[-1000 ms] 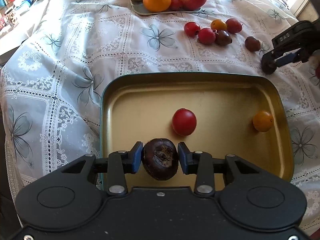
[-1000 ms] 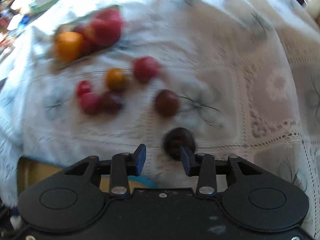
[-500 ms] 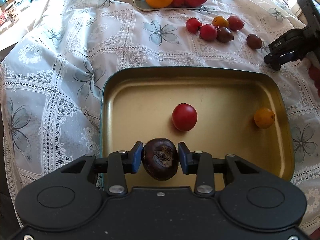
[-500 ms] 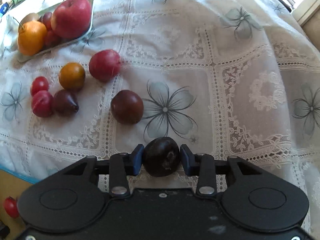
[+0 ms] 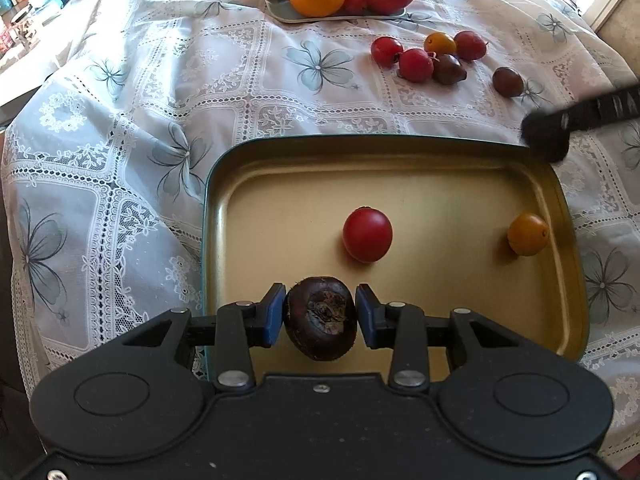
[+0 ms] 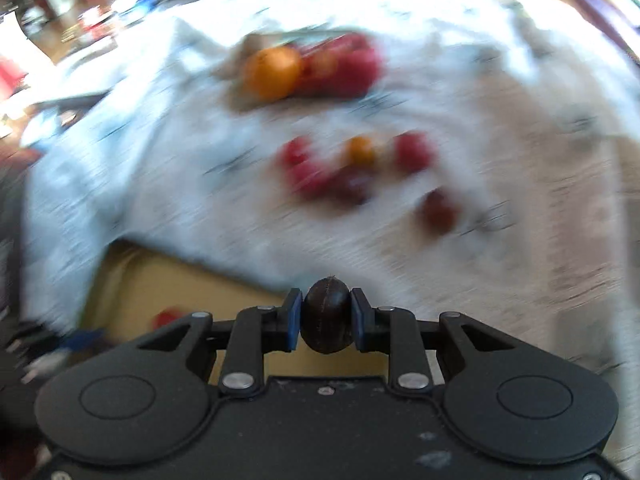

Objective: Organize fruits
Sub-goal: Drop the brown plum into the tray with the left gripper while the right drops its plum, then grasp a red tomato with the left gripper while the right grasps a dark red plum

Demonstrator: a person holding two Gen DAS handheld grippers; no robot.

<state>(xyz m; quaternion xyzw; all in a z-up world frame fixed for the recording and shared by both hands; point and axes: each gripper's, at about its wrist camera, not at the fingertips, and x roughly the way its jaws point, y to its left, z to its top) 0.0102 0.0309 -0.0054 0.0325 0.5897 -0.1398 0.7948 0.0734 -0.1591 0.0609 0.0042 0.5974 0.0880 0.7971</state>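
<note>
Between the left tongs [image 5: 320, 316] sits a chestnut [image 5: 320, 322], over the near edge of the tray [image 5: 568, 280]. Ahead of them in the tray lies a tomato [image 5: 367, 234]; a second small fruit [image 5: 528, 234] lies ahead to the right by the tray's wall. Beyond the tray, on the tablecloth [image 5: 160, 80], a cluster of small fruits [image 5: 424, 58] lies ahead right, and farther still a plate [image 5: 280, 14] bearing large fruit. The right tongs [image 6: 326, 318] hold another chestnut [image 6: 327, 320] above the tray's far edge

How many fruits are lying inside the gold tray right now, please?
2: a red fruit near the middle of the gold tray and an orange fruit by its right wall. None appear hidden.
</note>
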